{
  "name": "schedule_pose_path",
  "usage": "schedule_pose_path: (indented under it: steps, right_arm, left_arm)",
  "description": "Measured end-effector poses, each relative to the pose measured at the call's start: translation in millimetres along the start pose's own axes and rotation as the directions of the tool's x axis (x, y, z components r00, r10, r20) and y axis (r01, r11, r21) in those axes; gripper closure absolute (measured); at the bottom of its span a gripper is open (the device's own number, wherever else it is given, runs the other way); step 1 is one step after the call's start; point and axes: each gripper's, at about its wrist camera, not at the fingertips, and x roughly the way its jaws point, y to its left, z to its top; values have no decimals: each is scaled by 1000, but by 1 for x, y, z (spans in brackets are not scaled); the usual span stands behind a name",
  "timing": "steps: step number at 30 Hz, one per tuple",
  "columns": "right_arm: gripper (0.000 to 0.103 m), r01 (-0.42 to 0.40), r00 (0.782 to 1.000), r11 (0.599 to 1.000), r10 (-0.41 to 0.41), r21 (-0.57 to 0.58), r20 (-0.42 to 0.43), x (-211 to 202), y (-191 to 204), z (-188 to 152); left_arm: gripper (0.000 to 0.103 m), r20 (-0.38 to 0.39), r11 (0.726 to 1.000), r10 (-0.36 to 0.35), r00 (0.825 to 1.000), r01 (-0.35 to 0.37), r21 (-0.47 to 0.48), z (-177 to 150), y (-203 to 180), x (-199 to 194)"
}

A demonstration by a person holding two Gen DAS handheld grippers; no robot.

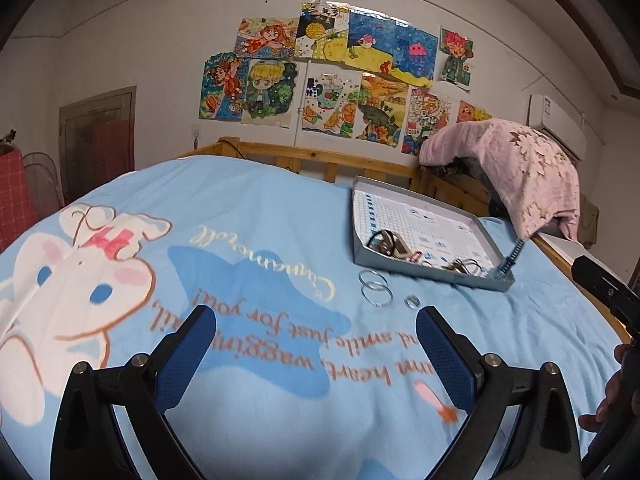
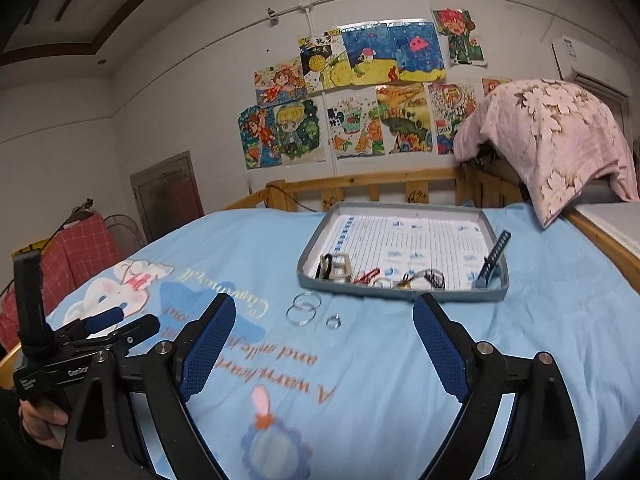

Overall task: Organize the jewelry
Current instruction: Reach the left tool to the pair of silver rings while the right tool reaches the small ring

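From the left wrist view, my left hand-held gripper [image 1: 316, 344] stands wide with nothing between its blue pads, only blue bedsheet [image 1: 256, 216] showing through the gap. The loose jewelry lies ahead and slightly right of the gripper's centre line: two thin bangles [image 1: 375, 286] overlapping each other just above the middle of the frame, and a small ring [image 1: 411, 301] just beside them to the right, near the tip of the right-hand finger. Further up and right sits the shallow grey tray [image 1: 486, 236], with a few pieces already gathered along its near edge (a buckle-like piece and some small metal bits; I cannot tell each apart) and a dark blue strap [image 1: 510, 258] propped at its right corner. At the right edge of this frame I see the other tool and part of the hand [image 1: 608, 396] holding it. From the right wrist view, my right hand-held gripper [image 2: 324, 334] is also wide and empty, and here the ring [image 2: 333, 321] falls almost midway between the fingertips, with the bangles [image 2: 304, 307] just left of it, toward the left finger; the tray [image 2: 316, 252] lies straight ahead beyond them. The left hand-held gripper [image 2: 120, 320] shows at lower left of this frame, well apart from the pieces. I judge the right side better lined up on the ring; the bangles stack up and away along the picture, so a grasp across that line seems simplest.
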Motion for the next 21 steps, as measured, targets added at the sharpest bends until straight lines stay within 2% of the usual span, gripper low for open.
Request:
schedule_pose_path:
  steps: [15,18,21]
  right_arm:
    - [16,71,995,997,-69,-40,67,92,-27,18]
    - [16,78,997,996,-77,-33,29,111,-35,15]
    - [16,73,994,996,-77,-48,-81,138,-39,7]
  left_arm:
    - [2,37,1000,16,999,-15,-15,36,-14,98]
    - [2,9,1000,8,1000,-8,-4,35,-18,118]
    - [2,-54,1000,-9,998,10,14,29,-20,140]
